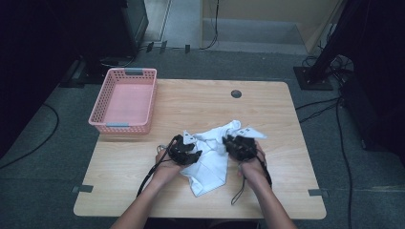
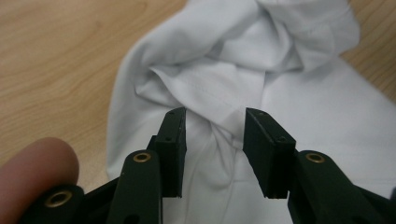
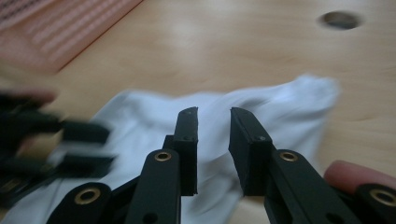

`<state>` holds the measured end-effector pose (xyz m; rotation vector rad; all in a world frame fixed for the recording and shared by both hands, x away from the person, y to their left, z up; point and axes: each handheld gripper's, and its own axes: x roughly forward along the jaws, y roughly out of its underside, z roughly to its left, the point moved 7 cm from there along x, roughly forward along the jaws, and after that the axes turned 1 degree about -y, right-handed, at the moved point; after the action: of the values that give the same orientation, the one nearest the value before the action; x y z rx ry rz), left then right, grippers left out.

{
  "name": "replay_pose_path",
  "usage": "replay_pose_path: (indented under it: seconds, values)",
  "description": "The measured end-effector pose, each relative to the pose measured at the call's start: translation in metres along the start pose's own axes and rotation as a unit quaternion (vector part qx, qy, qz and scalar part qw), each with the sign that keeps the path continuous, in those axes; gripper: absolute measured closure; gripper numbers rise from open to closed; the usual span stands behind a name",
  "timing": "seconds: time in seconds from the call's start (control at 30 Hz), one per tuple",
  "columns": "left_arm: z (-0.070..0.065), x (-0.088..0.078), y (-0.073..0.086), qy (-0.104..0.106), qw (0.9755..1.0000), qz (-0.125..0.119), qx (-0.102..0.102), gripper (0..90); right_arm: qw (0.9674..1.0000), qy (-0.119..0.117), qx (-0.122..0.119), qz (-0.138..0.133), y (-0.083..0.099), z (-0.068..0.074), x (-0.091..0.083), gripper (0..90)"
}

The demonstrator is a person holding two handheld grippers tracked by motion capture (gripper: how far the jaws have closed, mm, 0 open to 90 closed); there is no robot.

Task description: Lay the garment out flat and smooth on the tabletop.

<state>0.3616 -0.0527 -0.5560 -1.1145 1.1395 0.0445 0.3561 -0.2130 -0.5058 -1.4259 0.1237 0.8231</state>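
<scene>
A crumpled white cloth (image 1: 211, 157) lies on the wooden table (image 1: 143, 181), near its front middle. My left gripper (image 1: 187, 151) sits at the cloth's left edge. In the left gripper view its jaws stand apart over a raised fold of the cloth (image 2: 219, 88), and the left gripper (image 2: 214, 135) is open. My right gripper (image 1: 235, 144) is at the cloth's right side. The right gripper (image 3: 213, 140) is open in its own view, with the blurred white cloth (image 3: 261, 112) beyond its jaws and nothing held between them.
A pink plastic basket (image 1: 125, 100) stands at the table's back left and appears empty; its blurred corner (image 3: 60, 28) shows in the right gripper view. A round cable hole (image 1: 236, 93) sits near the back edge. Cables trail from both grippers toward the front edge.
</scene>
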Motion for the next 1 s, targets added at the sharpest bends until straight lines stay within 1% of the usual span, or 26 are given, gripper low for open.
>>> replay_pose_path:
  seconds: [0.03,0.1,0.13,0.2,0.23,0.27,0.33,0.37,0.43,0.47,0.5,0.57,0.67,0.73,0.77,0.8,0.87,0.93,1.0]
  values:
    - [-0.001,-0.002,0.003,-0.001,0.9999,0.006,0.013,58.7,0.9996,-0.018,-0.017,0.015,0.008,0.012,0.003,72.7]
    - [0.000,-0.007,0.009,0.000,0.9996,0.011,0.027,58.8,0.9967,-0.042,-0.051,0.047,0.027,0.033,0.009,72.6]
    - [0.002,-0.009,0.012,-0.003,0.9996,0.014,0.024,59.2,0.9942,-0.051,-0.071,0.063,0.037,0.042,0.012,72.2]
    - [0.008,-0.014,0.017,-0.002,0.9999,0.010,0.014,61.5,0.9884,-0.061,-0.109,0.087,0.053,0.058,0.019,70.3]
    - [0.010,-0.016,0.019,-0.001,0.9999,0.008,0.011,63.2,0.9862,-0.060,-0.123,0.094,0.059,0.063,0.023,68.9]
    - [0.011,-0.018,0.020,-0.002,0.9998,0.011,0.015,64.5,0.9851,-0.058,-0.129,0.098,0.063,0.067,0.026,68.6]
    - [0.011,-0.019,0.022,-0.008,0.9997,0.008,0.021,69.7,0.9845,-0.048,-0.137,0.098,0.066,0.071,0.031,68.5]
    - [0.012,-0.019,0.023,-0.011,0.9996,0.007,0.024,73.8,0.9843,-0.044,-0.142,0.096,0.065,0.071,0.032,69.6]
    - [0.012,-0.020,0.024,-0.013,0.9996,0.002,0.023,82.6,0.9838,-0.030,-0.151,0.092,0.064,0.071,0.034,78.3]
    - [0.012,-0.020,0.024,-0.014,0.9997,0.000,0.022,84.9,0.9839,-0.024,-0.152,0.092,0.064,0.070,0.034,83.2]
    - [0.013,-0.020,0.025,-0.013,0.9997,-0.002,0.022,87.5,0.9844,-0.021,-0.149,0.092,0.064,0.068,0.034,86.8]
    - [0.015,-0.022,0.026,-0.011,0.9997,-0.002,0.020,88.3,0.9862,-0.025,-0.134,0.093,0.062,0.063,0.031,88.5]
    - [0.019,-0.025,0.029,-0.006,0.9999,-0.002,0.012,88.8,0.9905,-0.028,-0.107,0.081,0.056,0.052,0.022,88.8]
    - [0.023,-0.028,0.032,-0.002,1.0000,-0.006,0.001,89.0,0.9940,-0.026,-0.082,0.067,0.051,0.039,0.013,88.9]
    - [0.024,-0.030,0.033,-0.001,1.0000,-0.006,-0.002,89.0,0.9958,-0.024,-0.064,0.062,0.049,0.031,0.007,88.9]
    - [0.026,-0.032,0.034,0.002,0.9999,-0.008,-0.008,89.0,0.9965,-0.019,-0.057,0.058,0.048,0.024,0.003,88.9]
    - [0.029,-0.036,0.037,0.011,0.9997,-0.012,-0.018,89.1,0.9980,0.000,-0.039,0.050,0.047,0.005,-0.008,88.9]
    - [0.031,-0.039,0.040,0.014,0.9995,-0.013,-0.024,89.3,0.9988,0.012,-0.006,0.047,0.049,-0.016,-0.018,89.0]
    - [0.032,-0.041,0.043,0.019,0.9994,-0.012,-0.027,89.3,0.9982,0.025,0.028,0.047,0.054,-0.037,-0.025,89.0]
